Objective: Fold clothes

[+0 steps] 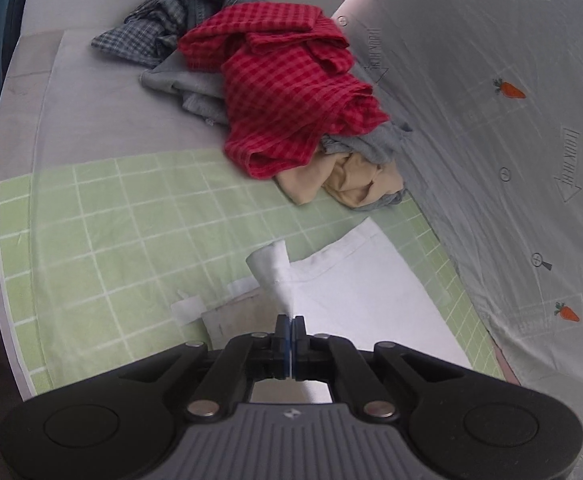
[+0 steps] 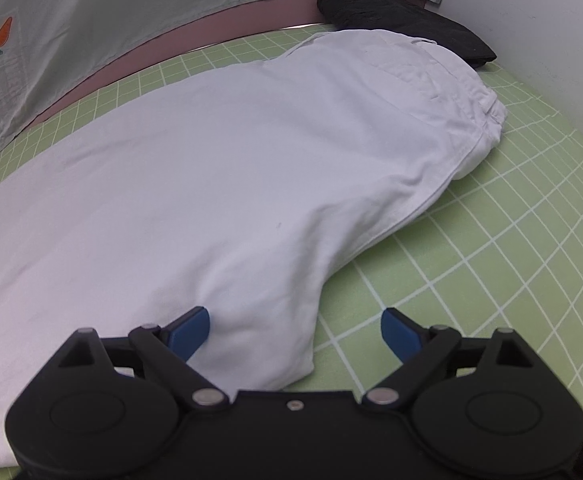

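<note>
A white garment (image 2: 219,152) lies spread over the green grid mat (image 2: 491,264). In the left wrist view my left gripper (image 1: 290,320) is shut on a corner of the white garment (image 1: 351,280), and the pinched cloth rises in a twisted strip off the mat (image 1: 91,232). In the right wrist view my right gripper (image 2: 295,332) is open. Its blue fingertips (image 2: 191,330) straddle the near lobe of the white cloth, the left one against a fold and the right one over bare mat.
A heap of clothes sits at the back: a red checked shirt (image 1: 287,92), grey plaid cloth (image 1: 159,20), a beige piece (image 1: 343,180). A pale sheet with carrot prints (image 1: 511,120) hangs along one side. A black garment (image 2: 403,20) lies beyond the white one.
</note>
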